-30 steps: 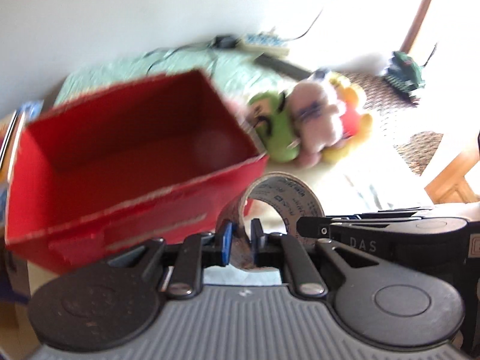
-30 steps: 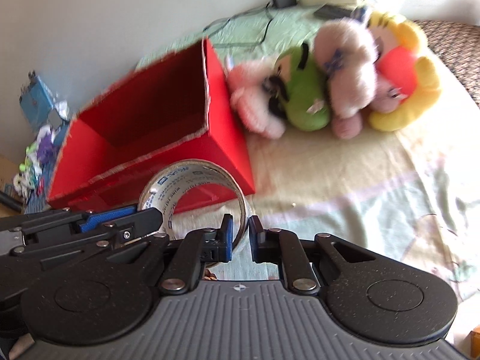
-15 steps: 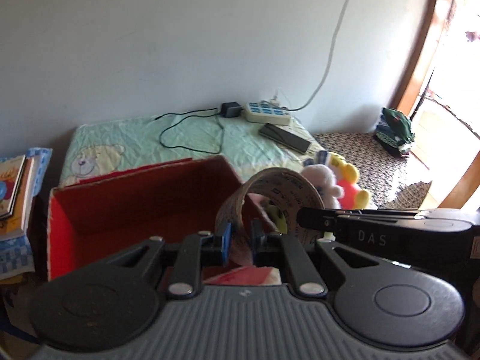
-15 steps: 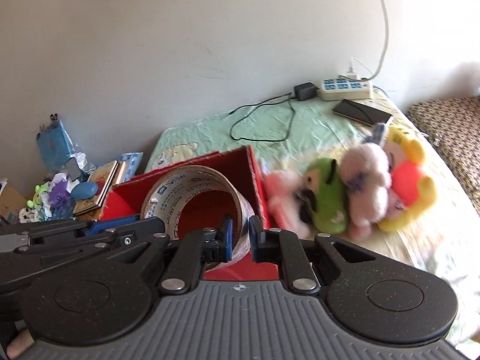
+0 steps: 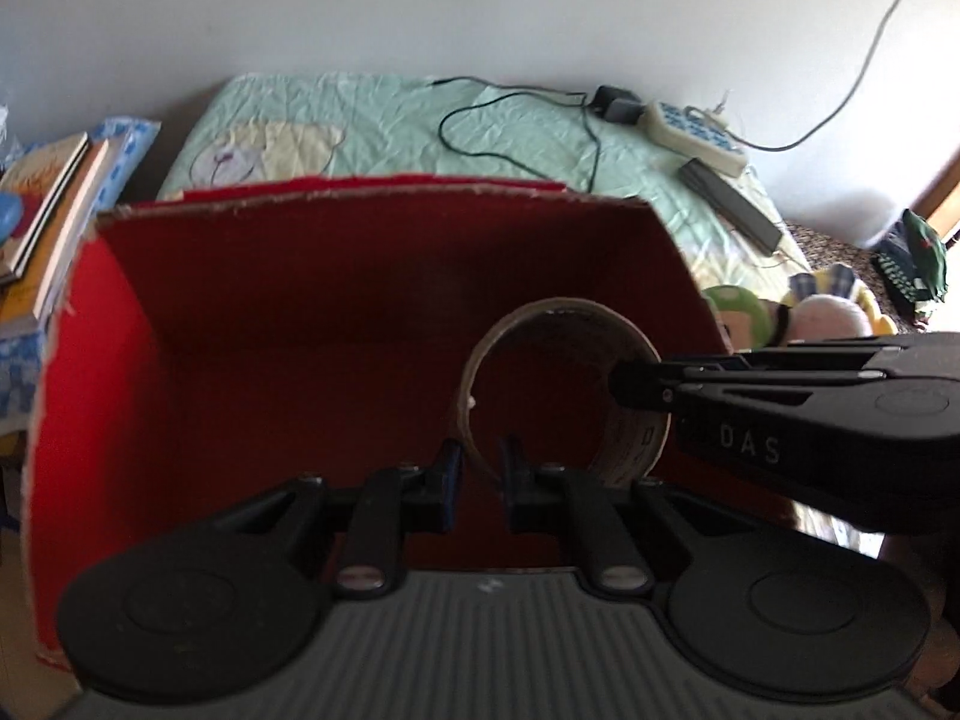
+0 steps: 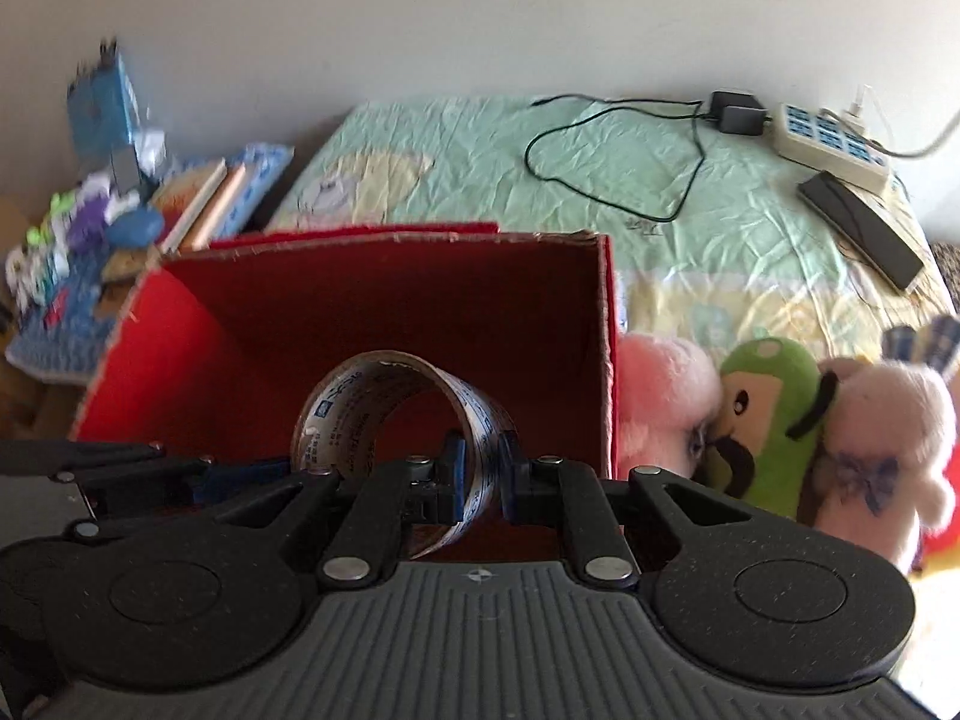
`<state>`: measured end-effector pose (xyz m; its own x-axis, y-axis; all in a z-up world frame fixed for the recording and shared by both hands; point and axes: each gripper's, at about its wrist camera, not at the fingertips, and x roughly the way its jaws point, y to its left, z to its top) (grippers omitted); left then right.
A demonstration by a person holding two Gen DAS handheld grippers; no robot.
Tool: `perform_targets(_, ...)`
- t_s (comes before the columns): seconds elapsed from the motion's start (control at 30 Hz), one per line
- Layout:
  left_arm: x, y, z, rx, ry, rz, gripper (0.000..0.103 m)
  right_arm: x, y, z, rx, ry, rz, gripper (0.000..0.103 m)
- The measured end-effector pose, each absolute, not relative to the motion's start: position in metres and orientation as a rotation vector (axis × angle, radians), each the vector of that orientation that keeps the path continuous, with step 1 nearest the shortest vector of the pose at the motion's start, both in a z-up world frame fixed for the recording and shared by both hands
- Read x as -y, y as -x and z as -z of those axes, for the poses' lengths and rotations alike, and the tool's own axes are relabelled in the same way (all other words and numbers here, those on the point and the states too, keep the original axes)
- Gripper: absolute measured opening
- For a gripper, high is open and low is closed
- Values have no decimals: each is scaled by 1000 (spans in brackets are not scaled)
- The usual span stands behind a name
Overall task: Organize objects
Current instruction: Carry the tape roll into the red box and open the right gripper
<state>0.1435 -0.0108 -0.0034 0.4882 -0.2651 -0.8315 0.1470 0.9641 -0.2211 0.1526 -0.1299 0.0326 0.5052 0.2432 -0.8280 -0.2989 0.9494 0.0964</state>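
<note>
Both grippers, left gripper [image 5: 477, 468] and right gripper [image 6: 480, 468], each pinching the tape roll's [image 6: 390, 414] wall, have swung it over the red box [image 6: 360, 312], so release looks next.

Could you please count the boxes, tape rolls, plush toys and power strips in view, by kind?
Red box: 1
Tape roll: 1
Plush toys: 4, pink, green, pale pink, red-yellow at edge
Power strip: 1
Total: 7

text: "DAS" | on: right gripper [image 5: 636, 384] body | tape roll [image 6: 384, 396] print: unreadable
</note>
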Motion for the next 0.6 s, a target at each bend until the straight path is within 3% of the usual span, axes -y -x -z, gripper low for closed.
perform_targets(0.33,26,-170,29,-1143,183,159,7,112,-193,-19,-1094,300,-430,14)
perform_targets(0.4,28,-174,33,-1156,202,150,7,113,-199,-23,-1088,302,-450,18)
perform_targets(0.6,43,-182,36,-1176,208,137,7,130,-216,-33,-1089,195,-508,19)
